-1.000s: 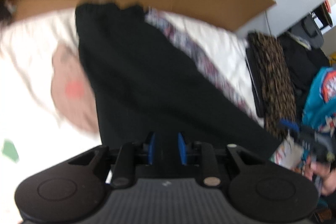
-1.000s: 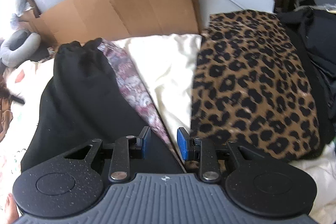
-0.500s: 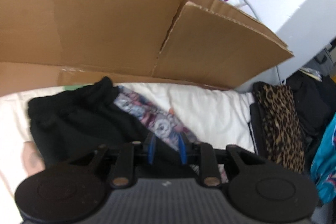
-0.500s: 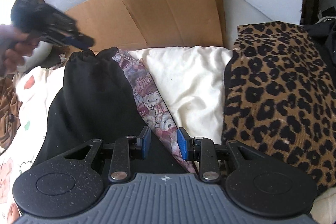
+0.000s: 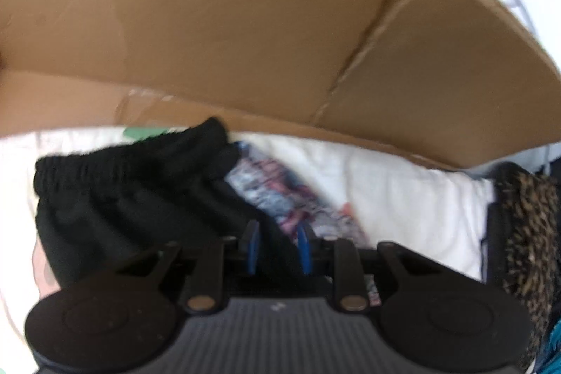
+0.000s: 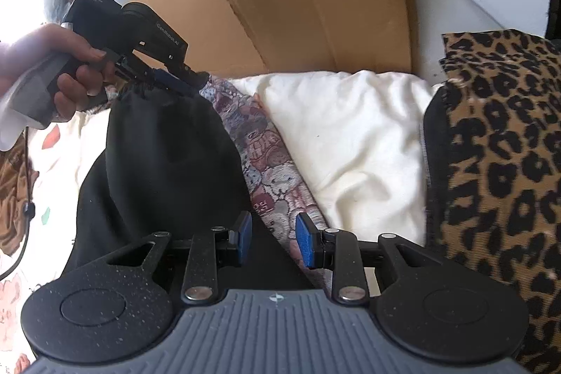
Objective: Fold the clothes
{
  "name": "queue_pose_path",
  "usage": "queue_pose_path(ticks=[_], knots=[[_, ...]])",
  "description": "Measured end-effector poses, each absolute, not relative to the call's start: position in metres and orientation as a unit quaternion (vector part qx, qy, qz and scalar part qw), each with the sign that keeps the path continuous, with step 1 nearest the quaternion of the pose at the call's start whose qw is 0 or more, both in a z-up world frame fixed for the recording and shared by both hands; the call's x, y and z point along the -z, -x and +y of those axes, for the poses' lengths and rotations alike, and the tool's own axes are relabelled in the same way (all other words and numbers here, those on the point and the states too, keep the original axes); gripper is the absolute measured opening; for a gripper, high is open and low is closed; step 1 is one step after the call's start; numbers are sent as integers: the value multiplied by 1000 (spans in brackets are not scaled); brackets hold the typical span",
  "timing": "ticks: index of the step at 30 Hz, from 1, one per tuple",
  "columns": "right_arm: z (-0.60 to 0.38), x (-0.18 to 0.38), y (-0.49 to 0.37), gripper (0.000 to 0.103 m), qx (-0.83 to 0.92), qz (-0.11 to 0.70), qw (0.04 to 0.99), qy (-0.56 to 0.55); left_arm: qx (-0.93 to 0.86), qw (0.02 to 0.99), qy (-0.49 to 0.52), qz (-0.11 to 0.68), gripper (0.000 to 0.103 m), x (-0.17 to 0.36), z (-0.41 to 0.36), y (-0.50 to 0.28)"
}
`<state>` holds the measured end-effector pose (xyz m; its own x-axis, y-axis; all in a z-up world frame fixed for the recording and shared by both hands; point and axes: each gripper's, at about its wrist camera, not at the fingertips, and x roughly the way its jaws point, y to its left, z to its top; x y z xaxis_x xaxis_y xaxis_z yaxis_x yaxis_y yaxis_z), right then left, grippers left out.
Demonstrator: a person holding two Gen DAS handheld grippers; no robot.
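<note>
A black garment (image 6: 168,142) with an elastic waistband (image 5: 126,160) lies lengthwise on the bed, over a patterned pink-grey cloth (image 6: 270,160). My left gripper (image 5: 277,247) is open, with black fabric lying between its blue pads; in the right wrist view it (image 6: 175,81) sits at the garment's far waistband end, held by a hand. My right gripper (image 6: 273,239) is open over the near end of the black garment and the patterned cloth, gripping nothing.
A brown cardboard sheet (image 6: 308,6) stands along the back of the bed. A cream cloth (image 6: 350,135) lies right of the patterned one, and a leopard-print garment (image 6: 501,156) lies further right. A white printed bedsheet (image 6: 49,156) is at the left.
My left gripper has moved up along the black garment to its waistband end near the cardboard. My right gripper has stayed at the near end, shifting slightly forward.
</note>
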<state>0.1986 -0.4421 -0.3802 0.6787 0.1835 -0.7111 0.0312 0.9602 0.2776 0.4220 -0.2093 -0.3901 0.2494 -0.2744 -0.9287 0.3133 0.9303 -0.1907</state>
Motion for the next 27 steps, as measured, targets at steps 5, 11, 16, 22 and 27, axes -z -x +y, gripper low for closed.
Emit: queue_pose_path(ticks=[5,11,16,22,27], knots=[[-431,388,-208,35,-48,403,906,-122,148,785,-19,601,25,404,-186,-422],[-429,397,-218,35,-50,413,902,-119,111,777,11,620,28,414,-167,-423],[-428,405,-221,35,-60,427,896,-106,91,771,38,629,35,423,-164,-427],[-422,415,-214,35,-78,441,891,-78,58,769,67,634,39,430,-166,-432],[-419,418,-211,35,-92,443,890,-54,40,763,55,643,20,432,-168,-439]])
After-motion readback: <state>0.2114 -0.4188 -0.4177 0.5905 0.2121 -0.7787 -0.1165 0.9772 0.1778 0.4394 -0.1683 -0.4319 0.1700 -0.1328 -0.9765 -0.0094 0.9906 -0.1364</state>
